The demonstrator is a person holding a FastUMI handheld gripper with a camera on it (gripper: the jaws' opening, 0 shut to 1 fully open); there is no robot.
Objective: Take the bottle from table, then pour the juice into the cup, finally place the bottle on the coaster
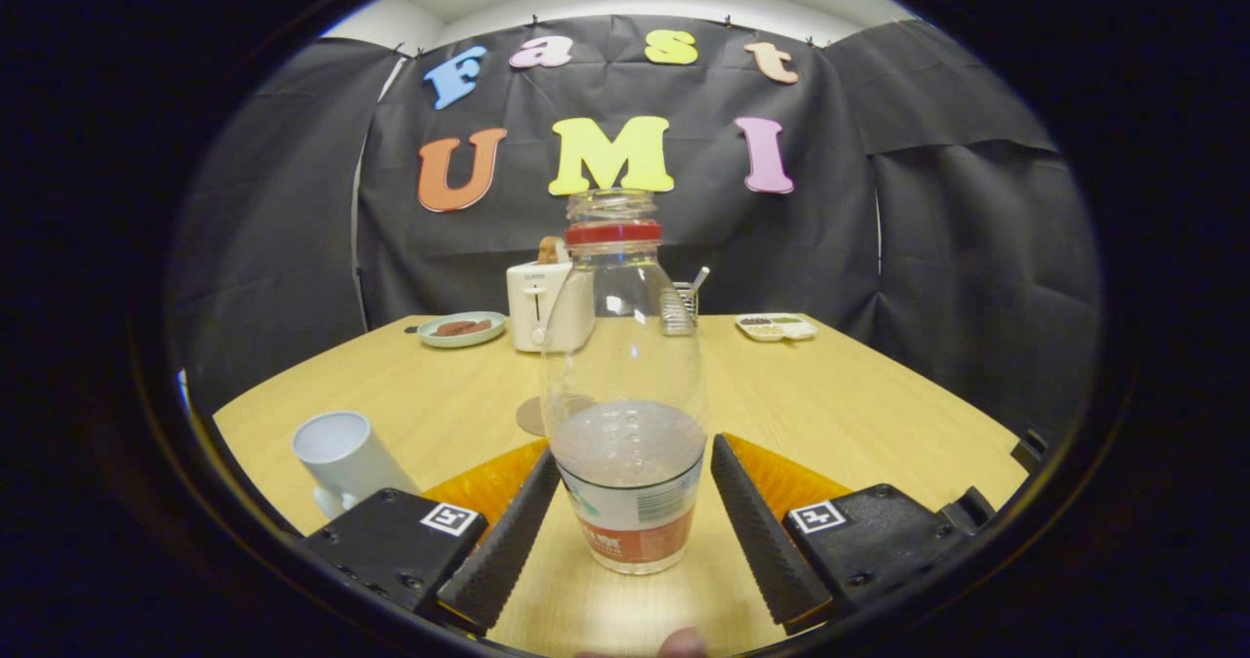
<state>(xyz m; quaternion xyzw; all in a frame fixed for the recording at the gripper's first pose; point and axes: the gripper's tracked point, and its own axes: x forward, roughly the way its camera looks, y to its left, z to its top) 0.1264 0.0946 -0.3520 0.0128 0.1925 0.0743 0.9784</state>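
The table [859,414] spreads out ahead of the claw, with a toaster [547,305], a plate [463,329], a small sectioned dish [776,327] and a wire rack [681,308] along its far edge.

The bottle [623,385] stands upright on the table, directly between the two fingers and a little toward their tips. Its long axis runs straight up, so the fingers flank its lower body at the label, one on each side. Its cap is off, and a little liquid fills the lower part. A gap shows on both sides between bottle and fingers, a narrow one on the left and a slightly wider one on the right.

The claw [633,463] is released: its fingers are spread and press on nothing. My reading is that the bottle is lined up for the grasp, and the coming move is simply to close on it where it stands, no sideways shift needed.

The cup [342,458] stands on the table to the left of the fingers, near the left one, its mouth showing. Pouring would mean carrying the bottle left.

The coaster [539,416] lies flat just beyond the bottle, slightly left, partly seen through the glass.
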